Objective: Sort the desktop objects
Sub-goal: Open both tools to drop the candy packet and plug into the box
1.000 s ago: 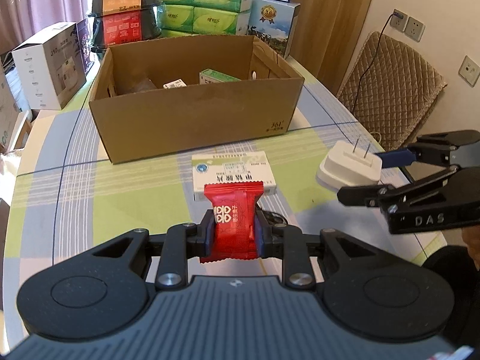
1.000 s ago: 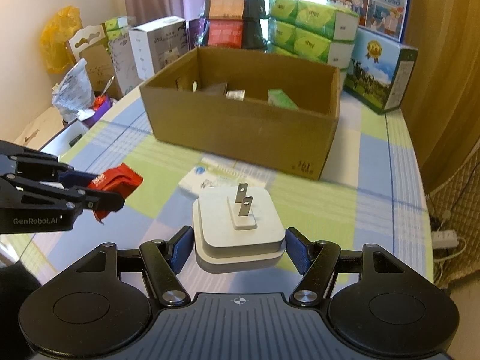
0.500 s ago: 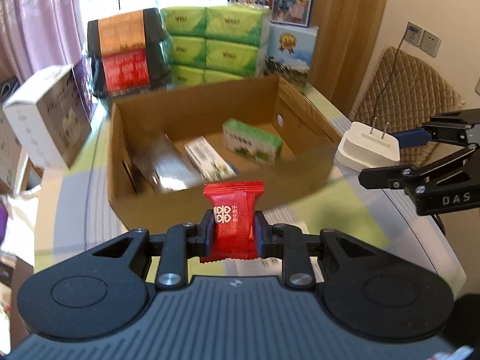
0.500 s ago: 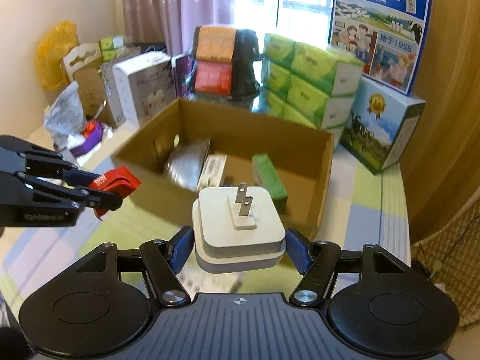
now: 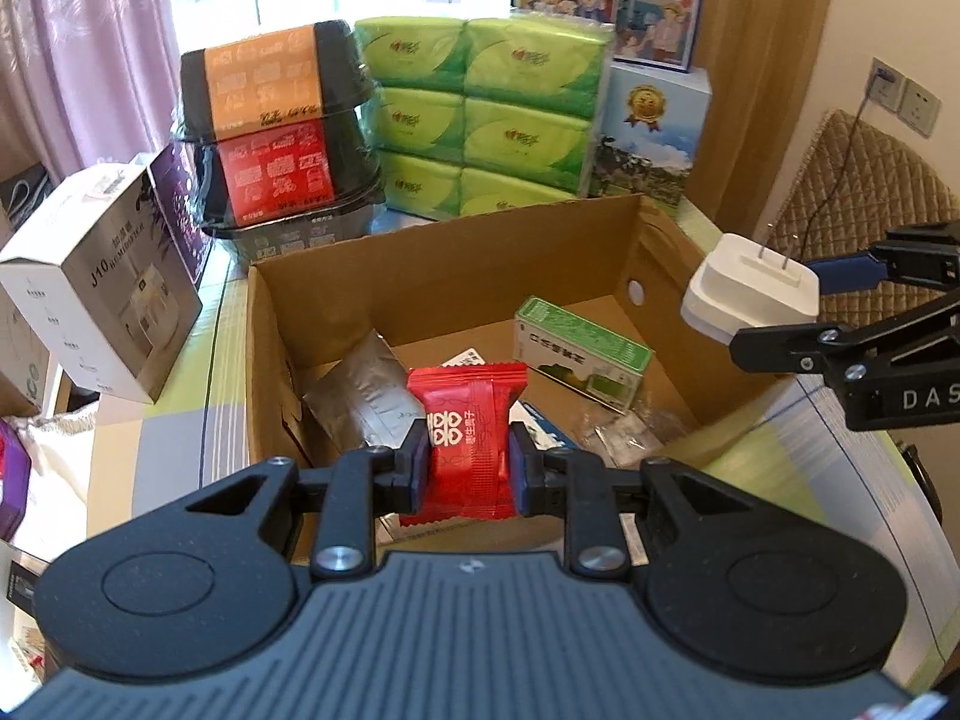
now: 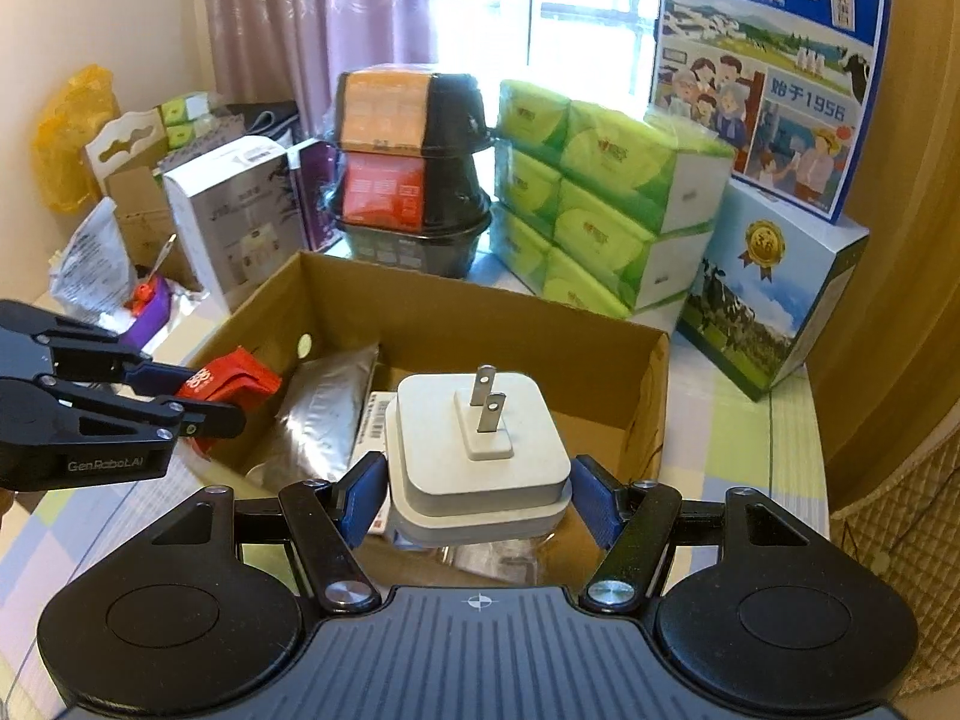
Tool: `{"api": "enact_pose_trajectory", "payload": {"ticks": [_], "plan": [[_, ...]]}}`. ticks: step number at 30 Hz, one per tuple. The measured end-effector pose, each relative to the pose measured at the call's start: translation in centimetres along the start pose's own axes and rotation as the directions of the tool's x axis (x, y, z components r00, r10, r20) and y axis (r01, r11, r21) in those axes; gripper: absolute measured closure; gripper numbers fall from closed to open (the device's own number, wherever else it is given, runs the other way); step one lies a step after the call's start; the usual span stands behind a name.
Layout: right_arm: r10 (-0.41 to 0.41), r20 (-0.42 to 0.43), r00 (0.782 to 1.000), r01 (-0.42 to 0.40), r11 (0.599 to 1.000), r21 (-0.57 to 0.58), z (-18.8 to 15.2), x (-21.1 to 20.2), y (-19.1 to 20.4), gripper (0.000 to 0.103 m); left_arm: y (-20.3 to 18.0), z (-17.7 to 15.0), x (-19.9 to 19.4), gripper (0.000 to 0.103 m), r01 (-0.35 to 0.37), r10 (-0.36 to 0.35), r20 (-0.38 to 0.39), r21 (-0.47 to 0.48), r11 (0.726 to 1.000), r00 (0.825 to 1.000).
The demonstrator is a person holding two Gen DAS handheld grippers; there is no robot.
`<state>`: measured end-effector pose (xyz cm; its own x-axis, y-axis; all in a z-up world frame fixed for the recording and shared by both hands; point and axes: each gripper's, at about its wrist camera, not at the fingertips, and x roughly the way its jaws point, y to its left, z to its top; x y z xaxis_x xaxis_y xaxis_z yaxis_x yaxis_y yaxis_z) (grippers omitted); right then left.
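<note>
Left claw (image 5: 468, 474) clamped red candy packet (image 5: 467, 420), right claw (image 6: 477, 495) clamped white plug adapter (image 6: 480, 450); both hung over cardboard box (image 5: 444, 258). Several items already inside; drops pending.

At the far edge of the table I see a stack of green tissue packs (image 5: 480, 114), three high and wrapped in clear film. Just beside it towards the left edge stand two black lidded bowls (image 5: 282, 126), the orange-labelled one on the red-labelled one. Nearer the left edge sits a white humidifier box (image 5: 102, 288). In the far right corner I make out a blue milk carton box (image 6: 774, 294) with a taller illustrated blue box (image 6: 768, 72) on top. Pink curtains (image 6: 312, 18) hang behind. A quilted brown chair back (image 5: 864, 204) stands off the right edge, below wall sockets (image 5: 906, 99).
</note>
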<state>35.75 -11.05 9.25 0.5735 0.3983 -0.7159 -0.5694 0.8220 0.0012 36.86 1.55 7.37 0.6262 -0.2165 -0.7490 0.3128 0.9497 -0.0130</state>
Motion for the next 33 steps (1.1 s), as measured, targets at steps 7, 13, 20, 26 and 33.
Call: {"api": "enact_pose_trajectory", "payload": {"ticks": [7,13,20,26,33], "plan": [[-0.011,-0.016,1.000,0.011,0.999,0.034,-0.1,2.1,-0.9,0.039,0.9,-0.1,2.1,0.081,0.003,-0.003,-0.011,-0.031,1.000,1.000],[-0.018,-0.019,1.000,0.019,0.999,0.042,-0.1,3.3,-0.9,0.039,1.4,0.2,2.9,0.081,0.011,-0.010,0.014,-0.056,0.998,1.000],[-0.021,-0.001,1.000,0.021,0.994,0.104,0.5,4.1,-1.4,0.039,2.2,0.5,3.0,0.051,0.021,-0.014,0.060,-0.115,0.993,0.998],[0.029,0.026,0.999,-0.033,0.990,0.138,0.8,4.4,-1.6,0.035,2.4,-0.9,1.9,0.051,0.007,0.000,0.066,-0.108,0.994,0.998],[0.021,0.045,0.999,-0.029,0.984,0.177,-1.1,2.1,-2.2,0.028,1.5,-2.6,0.0,0.050,0.002,0.006,0.083,-0.093,0.996,0.997]]}}
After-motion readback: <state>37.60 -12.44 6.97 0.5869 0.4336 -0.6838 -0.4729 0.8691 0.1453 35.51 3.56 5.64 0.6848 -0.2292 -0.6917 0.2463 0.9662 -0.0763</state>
